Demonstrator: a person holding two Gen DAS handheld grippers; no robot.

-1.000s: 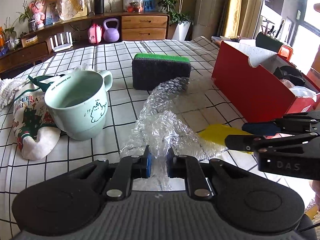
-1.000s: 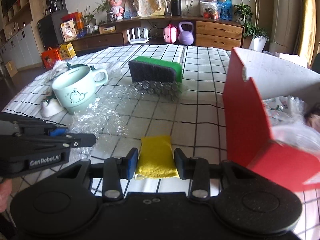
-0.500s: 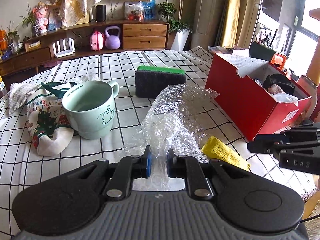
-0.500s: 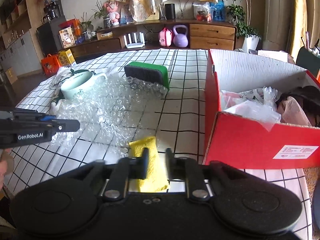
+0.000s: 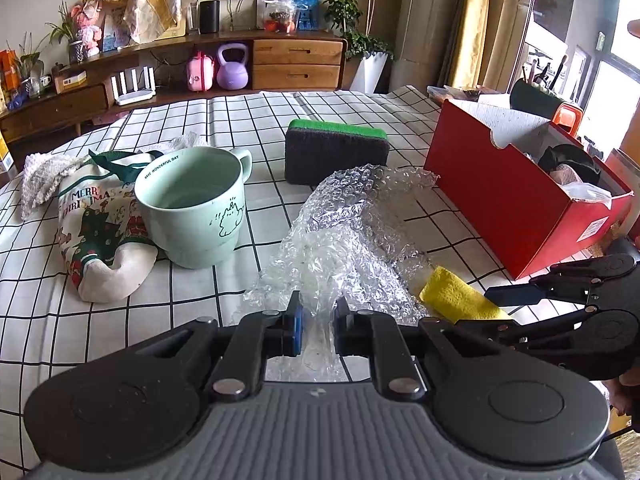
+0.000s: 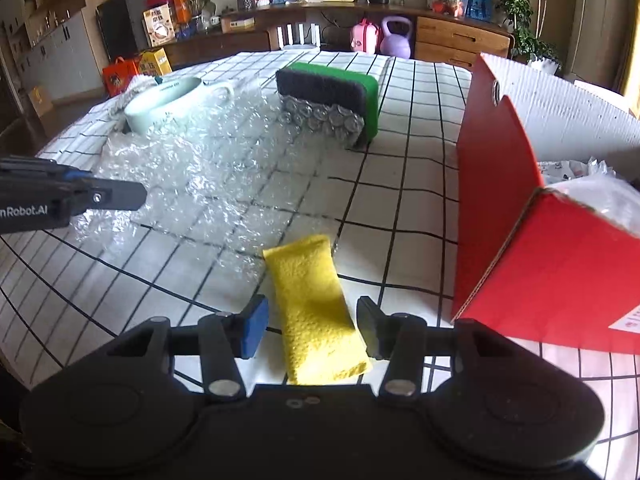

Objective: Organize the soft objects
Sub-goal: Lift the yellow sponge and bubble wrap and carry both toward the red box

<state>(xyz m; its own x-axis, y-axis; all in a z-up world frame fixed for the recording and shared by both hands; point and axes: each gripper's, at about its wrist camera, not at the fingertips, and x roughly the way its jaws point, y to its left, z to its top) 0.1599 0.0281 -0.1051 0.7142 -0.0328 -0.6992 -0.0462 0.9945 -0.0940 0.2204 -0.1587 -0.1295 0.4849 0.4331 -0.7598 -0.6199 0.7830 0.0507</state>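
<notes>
My left gripper (image 5: 318,312) is shut on the near edge of a crumpled sheet of clear bubble wrap (image 5: 352,232), which trails away over the checked tablecloth toward the green-and-black sponge (image 5: 336,152). A yellow sponge cloth (image 6: 316,304) lies flat on the table between the jaws of my right gripper (image 6: 312,320). Those jaws are opening, and the blue left pad stands clear of the cloth. The red cardboard box (image 6: 532,248) stands just right of the cloth and holds plastic bags and dark fabric.
A mint-green mug (image 5: 192,208) stands at the left, with a Christmas fabric bag (image 5: 96,232) and a white knitted cloth (image 5: 40,176) beside it. The table edge runs close behind the red box (image 5: 500,184). A wooden sideboard lines the far wall.
The right jaws closed on the yellow cloth, then spread apart again; the cloth now lies loose on the table. The left gripper kept its hold and drew the bubble wrap up slightly.
</notes>
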